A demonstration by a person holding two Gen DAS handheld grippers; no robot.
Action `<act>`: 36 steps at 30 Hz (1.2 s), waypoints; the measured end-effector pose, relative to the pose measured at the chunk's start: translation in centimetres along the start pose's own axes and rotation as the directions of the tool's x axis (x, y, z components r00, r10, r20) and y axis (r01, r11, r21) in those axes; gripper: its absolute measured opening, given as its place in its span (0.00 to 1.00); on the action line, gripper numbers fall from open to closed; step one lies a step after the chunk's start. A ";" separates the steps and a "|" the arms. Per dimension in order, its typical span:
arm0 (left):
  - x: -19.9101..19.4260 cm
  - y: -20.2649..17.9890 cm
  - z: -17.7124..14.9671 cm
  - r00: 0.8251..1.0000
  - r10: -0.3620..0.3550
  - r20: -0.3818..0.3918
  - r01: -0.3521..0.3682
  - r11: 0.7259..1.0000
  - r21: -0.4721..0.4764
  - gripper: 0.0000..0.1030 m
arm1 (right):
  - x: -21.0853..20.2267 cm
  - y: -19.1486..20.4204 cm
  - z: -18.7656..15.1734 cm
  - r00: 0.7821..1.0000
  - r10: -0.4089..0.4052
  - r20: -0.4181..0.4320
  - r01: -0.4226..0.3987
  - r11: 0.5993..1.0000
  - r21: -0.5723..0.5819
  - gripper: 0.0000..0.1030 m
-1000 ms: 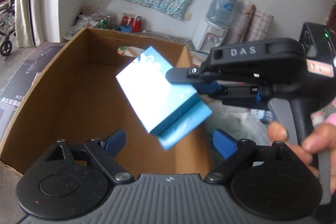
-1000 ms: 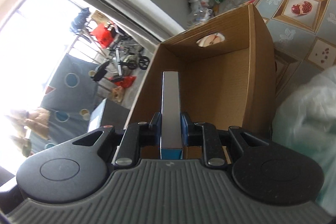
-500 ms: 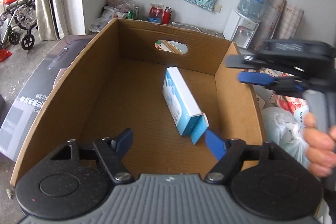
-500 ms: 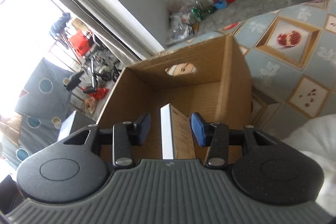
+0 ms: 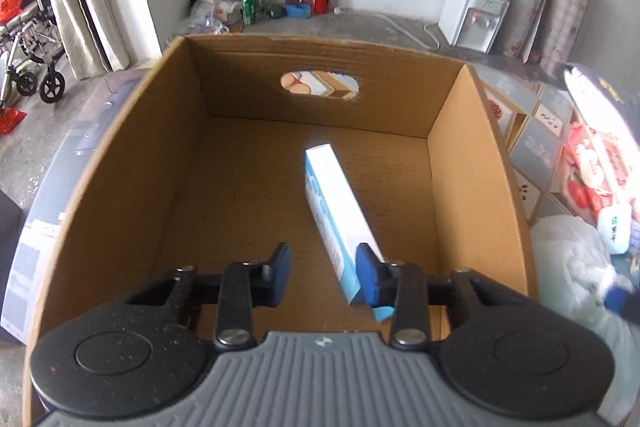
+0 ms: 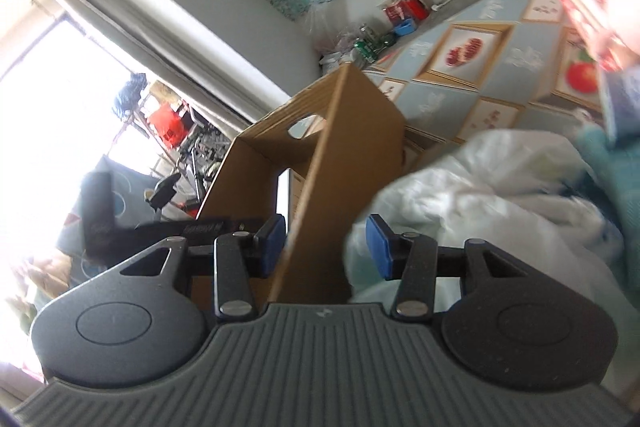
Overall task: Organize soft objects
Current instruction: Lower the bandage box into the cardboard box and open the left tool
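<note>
A brown cardboard box (image 5: 452, 131) stands open below my left gripper (image 5: 323, 263). A blue-and-white carton (image 5: 332, 195) lies tilted on the box floor, and its near end shows just beside my right-hand pad (image 5: 366, 267). The left jaws are closing and the pads do not press on the carton. My right gripper (image 6: 326, 239) hangs open and empty outside the box (image 6: 352, 131), above its right wall. Beside that wall lies a white plastic bag (image 6: 480, 187). A white sliver of the carton (image 6: 284, 187) shows inside the box.
The white bag (image 5: 568, 255) and red packages (image 5: 592, 167) lie right of the box on a patterned cover (image 6: 480, 67). A water dispenser (image 5: 476, 15) and bottles (image 5: 280, 3) stand at the far wall. A wheelchair (image 5: 32, 67) is at far left.
The right gripper opened and let go of the carton, which dropped into the box. It then drew back to the right, over the box wall. The left gripper came over the box and its jaws narrowed.
</note>
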State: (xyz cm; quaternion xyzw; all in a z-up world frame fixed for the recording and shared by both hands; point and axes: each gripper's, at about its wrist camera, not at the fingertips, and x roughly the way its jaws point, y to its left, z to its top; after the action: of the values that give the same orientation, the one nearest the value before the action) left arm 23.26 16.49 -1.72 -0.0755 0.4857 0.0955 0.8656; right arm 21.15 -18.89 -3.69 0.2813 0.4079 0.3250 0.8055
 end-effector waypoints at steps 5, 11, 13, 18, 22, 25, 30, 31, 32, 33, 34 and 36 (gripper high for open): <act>2.4 -0.6 1.8 0.998 -0.051 -0.036 0.050 0.998 -0.032 0.27 | -0.7 -2.0 -0.7 1.000 -0.004 0.007 0.003 0.999 0.037 0.43; 5.0 -2.0 2.4 0.990 -0.126 -0.063 0.122 0.991 -0.060 0.28 | -1.2 -3.3 -0.5 1.000 0.005 0.015 -0.006 0.998 0.067 0.43; 5.8 -2.0 2.4 0.988 -0.140 -0.069 0.135 0.988 -0.077 0.30 | -1.3 -3.3 -0.5 1.000 0.008 0.012 -0.009 0.998 0.065 0.43; 6.2 -1.1 2.3 0.987 -0.123 -0.101 0.110 0.986 -0.127 0.54 | -1.6 -3.1 -0.5 1.000 0.019 0.010 -0.019 0.998 0.053 0.43; 6.4 -0.2 1.6 0.977 -0.145 -0.154 0.120 0.979 -0.164 0.62 | -1.6 -2.8 -0.8 0.999 0.036 -0.001 -0.036 0.998 0.044 0.45; 6.5 0.7 0.7 0.960 -0.172 -0.220 0.128 0.972 -0.198 0.60 | -1.4 -2.6 -1.1 0.999 0.044 -0.017 -0.044 0.998 0.046 0.45; 5.5 0.2 -1.2 0.961 -0.121 -0.250 0.114 0.992 -0.045 0.52 | -1.3 -2.4 -1.4 0.999 0.043 -0.033 -0.042 0.999 0.033 0.46; 5.4 -0.1 -1.4 0.961 -0.110 -0.255 0.112 0.994 -0.006 0.51 | -1.3 -2.4 -1.4 0.998 0.043 -0.036 -0.042 0.999 0.033 0.47; 5.4 -0.3 -1.7 0.960 -0.095 -0.264 0.107 0.994 0.031 0.50 | -1.2 -2.5 -1.4 0.998 0.042 -0.038 -0.041 0.999 0.034 0.47; 5.6 -0.6 -2.0 0.958 -0.079 -0.274 0.101 0.993 0.066 0.46 | -1.2 -2.5 -1.4 0.998 0.041 -0.038 -0.040 0.999 0.036 0.47; 6.0 -0.9 -2.1 0.956 -0.065 -0.286 0.097 0.990 0.100 0.44 | -1.2 -2.5 -1.4 0.998 0.041 -0.038 -0.040 0.999 0.037 0.47; 6.6 -1.4 -2.3 0.954 -0.031 -0.298 0.079 0.985 0.151 0.39 | -1.1 -2.6 -1.4 0.998 0.040 -0.038 -0.039 0.998 0.039 0.47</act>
State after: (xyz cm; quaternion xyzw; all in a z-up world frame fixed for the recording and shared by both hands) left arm 25.04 15.25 -8.53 -0.0322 0.6129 0.0192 0.7893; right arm 20.20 -21.09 -5.76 0.2984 0.4241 0.3385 0.7852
